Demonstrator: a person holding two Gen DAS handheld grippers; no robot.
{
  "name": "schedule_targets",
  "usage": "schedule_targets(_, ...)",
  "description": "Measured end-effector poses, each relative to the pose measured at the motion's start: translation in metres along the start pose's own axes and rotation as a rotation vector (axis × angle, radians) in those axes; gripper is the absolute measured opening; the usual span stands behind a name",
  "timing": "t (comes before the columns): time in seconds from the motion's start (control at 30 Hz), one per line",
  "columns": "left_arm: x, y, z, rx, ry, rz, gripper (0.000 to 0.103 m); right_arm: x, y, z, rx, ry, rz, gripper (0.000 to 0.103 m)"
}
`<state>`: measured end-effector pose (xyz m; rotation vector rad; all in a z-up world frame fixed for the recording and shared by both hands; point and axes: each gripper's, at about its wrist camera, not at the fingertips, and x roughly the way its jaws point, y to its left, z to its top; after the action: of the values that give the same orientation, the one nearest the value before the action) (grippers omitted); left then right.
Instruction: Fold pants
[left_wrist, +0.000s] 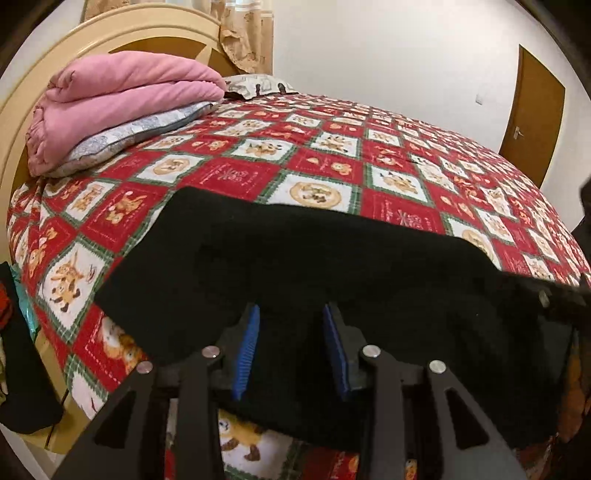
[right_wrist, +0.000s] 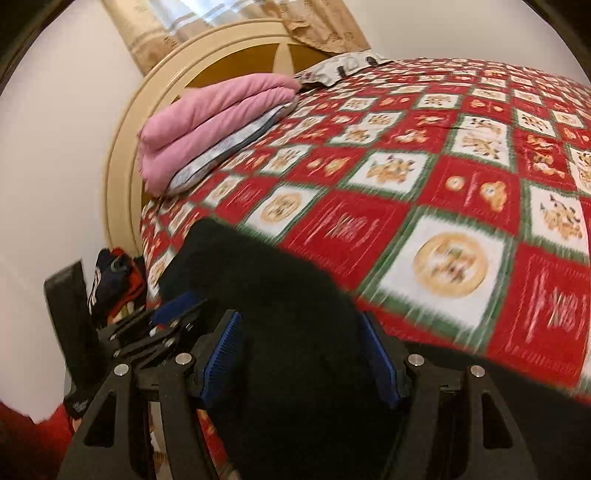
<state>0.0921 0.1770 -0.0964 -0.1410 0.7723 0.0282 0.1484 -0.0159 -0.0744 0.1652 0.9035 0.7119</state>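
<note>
Black pants (left_wrist: 295, 266) lie across the near part of a bed with a red, white and green patterned cover (left_wrist: 258, 170). My left gripper (left_wrist: 290, 310) is open just above the pants' near edge, its blue pads (left_wrist: 248, 347) apart with black cloth showing between them. In the right wrist view, which is blurred, the pants (right_wrist: 280, 314) fill the lower middle. My right gripper (right_wrist: 301, 317) is open over them, blue pads (right_wrist: 221, 354) wide apart. The left gripper (right_wrist: 173, 302) shows at its left.
A folded pink blanket (left_wrist: 122, 96) on a grey pillow (left_wrist: 147, 133) sits at the bed's head by the cream headboard (left_wrist: 110, 37). A brown door (left_wrist: 532, 110) stands at the right. Dark clothes (right_wrist: 114, 280) hang beside the bed at the left.
</note>
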Motion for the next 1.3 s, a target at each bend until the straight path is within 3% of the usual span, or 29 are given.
schedule_targets(0.13,0.003,-0.009,-0.003,0.040,-0.019,0.039,0.041,-0.007,0.012,-0.012,-0.033,0.015,0.042,0.067)
schedule_targets(0.2,0.005,-0.011,-0.003,0.054,-0.024,0.051,0.041,0.003,0.005,-0.013,0.016,0.080,0.100,0.067)
schedule_targets(0.37,0.005,-0.004,-0.002,0.032,-0.010,0.012,0.042,0.020,-0.018,0.007,0.216,0.101,0.317,0.068)
schedule_targets(0.43,0.006,-0.004,-0.002,0.026,-0.003,0.007,0.042,0.031,-0.018,0.012,0.250,0.131,0.331,0.068)
schedule_targets(0.53,0.006,-0.006,-0.002,0.037,-0.007,0.010,0.042,0.036,-0.004,0.017,0.176,0.145,0.285,0.068)
schedule_targets(0.67,0.006,-0.006,-0.002,0.037,-0.006,0.012,0.043,0.024,-0.014,0.028,0.179,0.011,0.095,0.068)
schedule_targets(0.77,0.007,-0.004,-0.001,0.040,0.001,0.000,0.043,0.021,-0.015,0.023,0.183,0.037,0.121,0.068)
schedule_targets(0.87,0.007,-0.003,-0.001,0.037,0.000,-0.005,0.043,0.004,-0.009,0.011,0.102,0.039,0.052,0.068)
schedule_targets(1.0,0.007,-0.004,-0.002,0.038,-0.006,0.000,0.043,-0.015,-0.021,0.009,0.105,0.001,0.031,0.068)
schedule_targets(1.07,0.007,-0.004,-0.002,0.036,-0.002,-0.002,0.043,-0.009,-0.028,0.013,0.100,0.022,0.025,0.068)
schedule_targets(1.3,0.007,-0.004,-0.002,0.028,0.007,-0.004,0.043,-0.001,-0.035,0.015,0.136,0.079,0.127,0.068)
